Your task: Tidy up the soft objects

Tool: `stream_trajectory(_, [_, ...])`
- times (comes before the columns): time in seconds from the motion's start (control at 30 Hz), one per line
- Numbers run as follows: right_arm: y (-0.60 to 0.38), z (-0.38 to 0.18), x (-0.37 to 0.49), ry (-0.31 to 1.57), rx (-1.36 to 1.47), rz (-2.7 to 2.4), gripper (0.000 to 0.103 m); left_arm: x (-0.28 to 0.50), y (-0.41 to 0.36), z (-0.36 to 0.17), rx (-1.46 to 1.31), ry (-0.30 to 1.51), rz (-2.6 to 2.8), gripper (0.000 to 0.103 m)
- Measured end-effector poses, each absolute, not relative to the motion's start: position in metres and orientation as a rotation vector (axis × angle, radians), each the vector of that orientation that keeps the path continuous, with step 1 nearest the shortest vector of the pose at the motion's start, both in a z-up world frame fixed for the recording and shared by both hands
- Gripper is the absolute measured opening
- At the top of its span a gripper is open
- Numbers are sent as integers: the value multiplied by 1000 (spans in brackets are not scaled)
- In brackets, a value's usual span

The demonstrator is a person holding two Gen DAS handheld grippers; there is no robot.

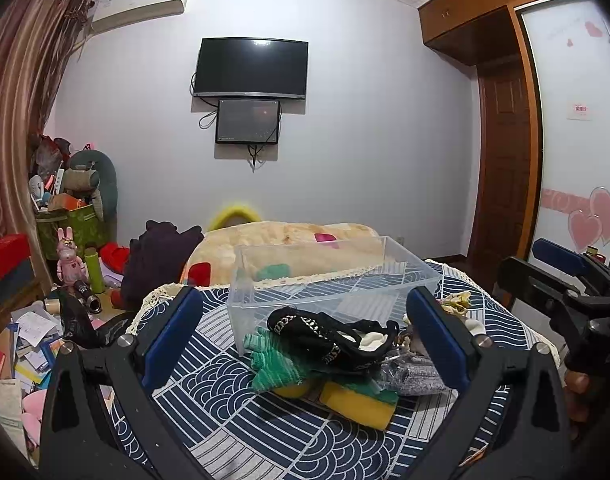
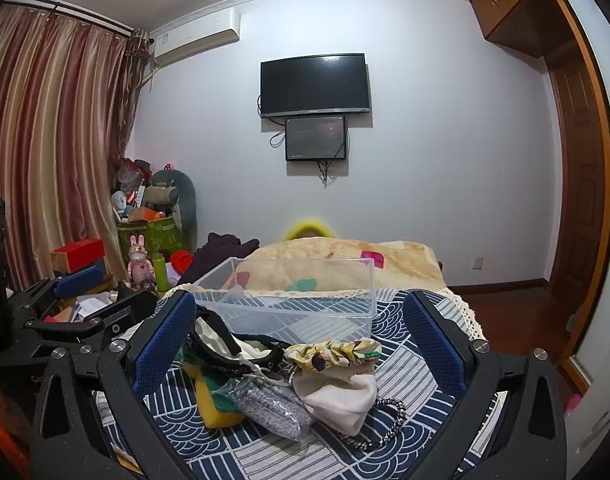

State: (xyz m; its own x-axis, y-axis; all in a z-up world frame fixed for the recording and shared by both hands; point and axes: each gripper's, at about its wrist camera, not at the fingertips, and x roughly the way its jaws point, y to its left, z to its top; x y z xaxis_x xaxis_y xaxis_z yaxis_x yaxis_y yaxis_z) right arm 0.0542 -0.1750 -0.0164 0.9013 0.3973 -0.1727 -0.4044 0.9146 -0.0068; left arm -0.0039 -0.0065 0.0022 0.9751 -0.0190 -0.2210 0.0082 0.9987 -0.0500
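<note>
A heap of soft things lies on a blue patterned cloth [image 1: 233,412] in front of a clear plastic bin [image 1: 329,276], which looks empty. The heap holds a green knit glove [image 1: 273,364], a black patterned strap [image 1: 325,336], a yellow sponge [image 1: 357,400], a grey mesh pouch [image 2: 269,404], a cream drawstring pouch [image 2: 341,396], a floral scrunchie [image 2: 337,354] and a braided cord [image 2: 385,424]. My left gripper [image 1: 305,336] is open, its jaws standing either side of the glove and strap. My right gripper [image 2: 301,344] is open around the pouches and scrunchie. Neither holds anything.
The bin also shows in the right wrist view [image 2: 305,300]. A beige blanket [image 1: 289,244] lies beyond it. Cluttered boxes, papers and toys [image 1: 69,264] fill the floor at left. A wooden door [image 1: 505,160] stands at right.
</note>
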Motion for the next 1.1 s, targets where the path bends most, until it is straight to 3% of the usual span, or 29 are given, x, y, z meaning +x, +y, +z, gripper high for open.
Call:
stream_trajectory(1.0, [-176, -24, 60, 196, -51, 402, 102, 5, -3, -7, -66, 246, -45, 103])
stream_trajectory(1.07, [-178, -25, 64, 212, -48, 395, 98, 12, 1, -10, -90, 275, -63, 98])
stream_trajectory(1.1, [-180, -27, 66, 220, -45, 394, 94, 14, 2, -11, -98, 285, -69, 90])
